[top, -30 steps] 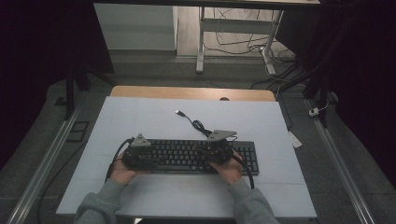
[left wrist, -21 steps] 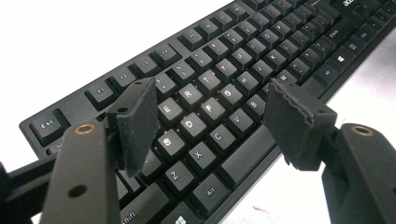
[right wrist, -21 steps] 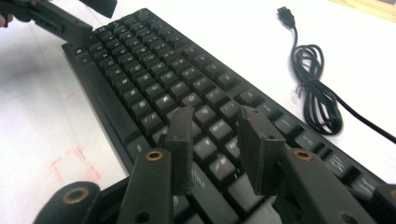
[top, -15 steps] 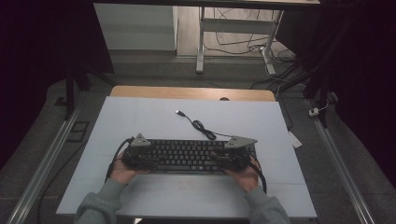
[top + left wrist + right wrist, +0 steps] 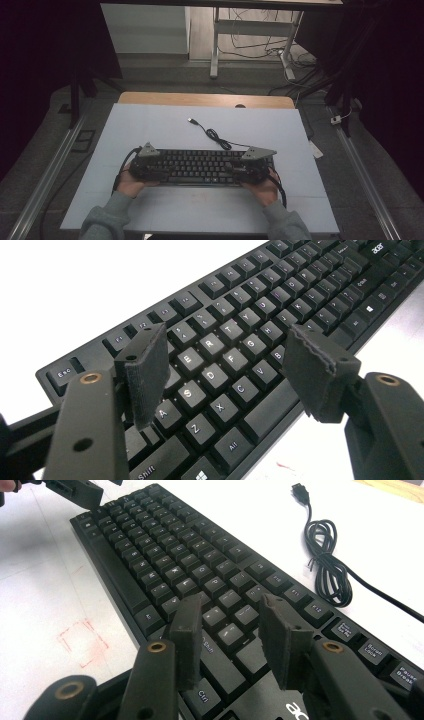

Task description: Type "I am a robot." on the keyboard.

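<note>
The keyboard (image 5: 200, 167) lies near the table's (image 5: 150, 125) front edge. Our right gripper (image 5: 230, 645), moved out to its right end, has just opened; the left gripper (image 5: 225, 365) hovers wide too, nothing held.

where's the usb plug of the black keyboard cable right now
In the high view the black USB plug lies on the white table top, beyond the black keyboard, its coiled black cable between them.
</note>
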